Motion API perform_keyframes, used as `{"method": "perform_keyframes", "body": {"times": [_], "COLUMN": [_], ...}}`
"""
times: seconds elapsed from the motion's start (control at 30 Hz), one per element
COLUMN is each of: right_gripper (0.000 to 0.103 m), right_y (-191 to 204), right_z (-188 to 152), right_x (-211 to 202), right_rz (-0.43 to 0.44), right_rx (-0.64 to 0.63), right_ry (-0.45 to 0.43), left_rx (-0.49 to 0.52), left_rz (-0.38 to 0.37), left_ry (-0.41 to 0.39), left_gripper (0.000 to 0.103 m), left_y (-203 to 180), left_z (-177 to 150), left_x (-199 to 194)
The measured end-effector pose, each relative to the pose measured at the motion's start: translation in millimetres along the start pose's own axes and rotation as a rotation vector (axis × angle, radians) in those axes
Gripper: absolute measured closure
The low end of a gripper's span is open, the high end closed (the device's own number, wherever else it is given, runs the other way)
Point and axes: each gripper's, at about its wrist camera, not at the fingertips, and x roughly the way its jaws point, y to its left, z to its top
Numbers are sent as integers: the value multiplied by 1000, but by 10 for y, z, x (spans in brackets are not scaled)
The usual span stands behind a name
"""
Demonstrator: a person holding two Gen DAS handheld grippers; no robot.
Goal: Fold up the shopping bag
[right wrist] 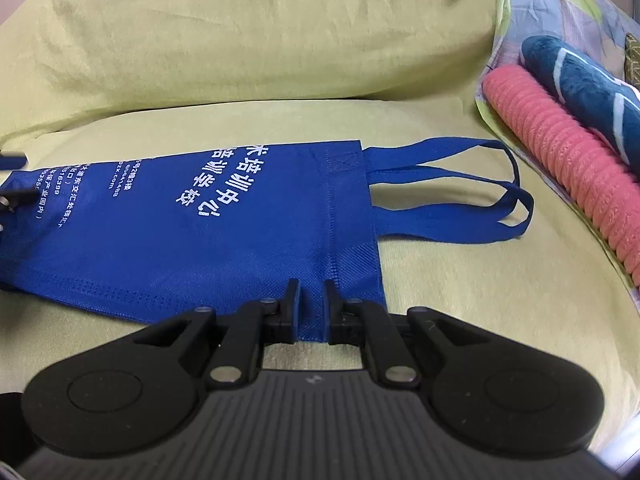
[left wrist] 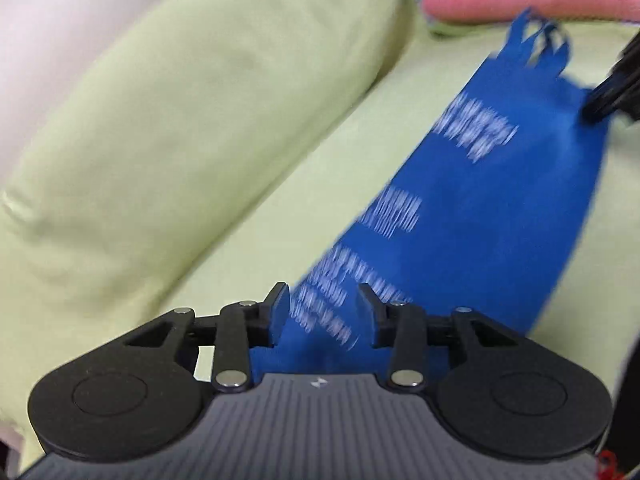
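Lying flat on the green sofa seat (left wrist: 256, 216), the blue shopping bag (left wrist: 500, 184) stretches from 6 toward 1 o'clock, blurred; the left gripper (left wrist: 322, 304) gapes over its near end. Right wrist: the right gripper (right wrist: 311, 294), fingers parted, straddles the bag's near corner at 6 o'clock; handles (right wrist: 480, 184) point toward 3.

My left gripper (left wrist: 322, 312) — jaws apart over the blue shopping bag (left wrist: 472, 216), white print blurred; bag flat on green sofa seat (left wrist: 280, 216); right gripper (left wrist: 614, 88) touching its far corner
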Motion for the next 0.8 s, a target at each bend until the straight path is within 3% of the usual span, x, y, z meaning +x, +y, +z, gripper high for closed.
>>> {"method": "perform_keyframes", "body": {"times": [0.03,0.07,0.17,0.2,0.27,0.33,0.4,0.57,0.67,0.8], "right_gripper": [96,96,96,96,96,96,96,96,96,96], "right_y": [-12,-23,-29,-37,-55,-59,-56,-92,-95,-116], "right_z": [0,3,-3,-5,-12,-22,-29,-47,-59,-63], "right_x": [0,2,2,2,1,-2,-3,-3,-6,-3], "right_rz": [5,8,10,13,19,20,18,33,37,47], "right_rx": [4,9,9,14,28,33,29,43,45,52], "right_ry": [1,1,-1,-3,-7,-13,-17,-28,-34,-38], "left_rx": [-11,-29,-110,-95,-81,-82,-20,132,181,207], "left_rz": [-3,-9,-65,-64,-76,-188,-299,-518,-544,-494], "left_ry": [56,87,88,81,-7,-102,-169,-197,-203,-174], "left_gripper": [70,74,74,75,78,80,86,95,94,87], "left_y": [64,126,340,361,371,324,143,-373,-659,-927], "left_z": [-76,-174,-207,-131,60,296,532,1040,1329,1561], "left_x": [130,227,214,153,-52,-235,-306,-45,247,656]}}
